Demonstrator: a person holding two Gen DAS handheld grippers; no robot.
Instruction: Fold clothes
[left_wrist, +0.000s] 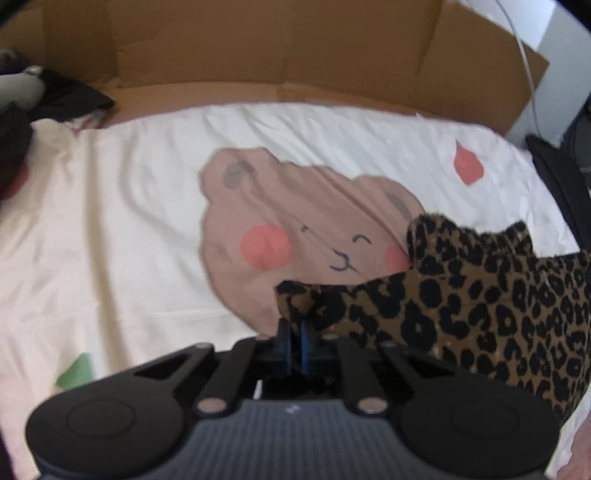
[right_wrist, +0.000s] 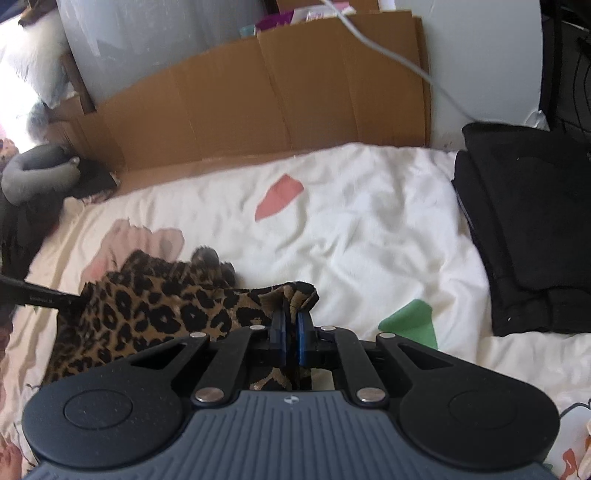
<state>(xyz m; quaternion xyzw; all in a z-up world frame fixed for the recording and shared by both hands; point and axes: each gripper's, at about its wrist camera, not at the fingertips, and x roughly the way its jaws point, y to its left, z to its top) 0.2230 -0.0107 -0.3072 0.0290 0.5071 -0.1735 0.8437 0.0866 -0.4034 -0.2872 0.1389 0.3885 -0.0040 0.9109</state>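
A leopard-print garment (left_wrist: 480, 306) hangs between my two grippers above a white bed sheet (left_wrist: 129, 221) printed with a brown bear face. My left gripper (left_wrist: 295, 328) is shut on one bunched corner of the garment, which stretches away to the right. In the right wrist view my right gripper (right_wrist: 290, 321) is shut on another corner of the same leopard-print garment (right_wrist: 147, 306), which spreads to the left. The left gripper's black finger (right_wrist: 44, 297) shows at that far edge.
A flattened cardboard sheet (right_wrist: 277, 103) stands against the wall behind the bed. A stack of folded black clothes (right_wrist: 528, 229) lies on the bed's right side. Dark clothes and a grey neck pillow (right_wrist: 37, 173) sit at the far left. A white cable (right_wrist: 406, 62) hangs over the cardboard.
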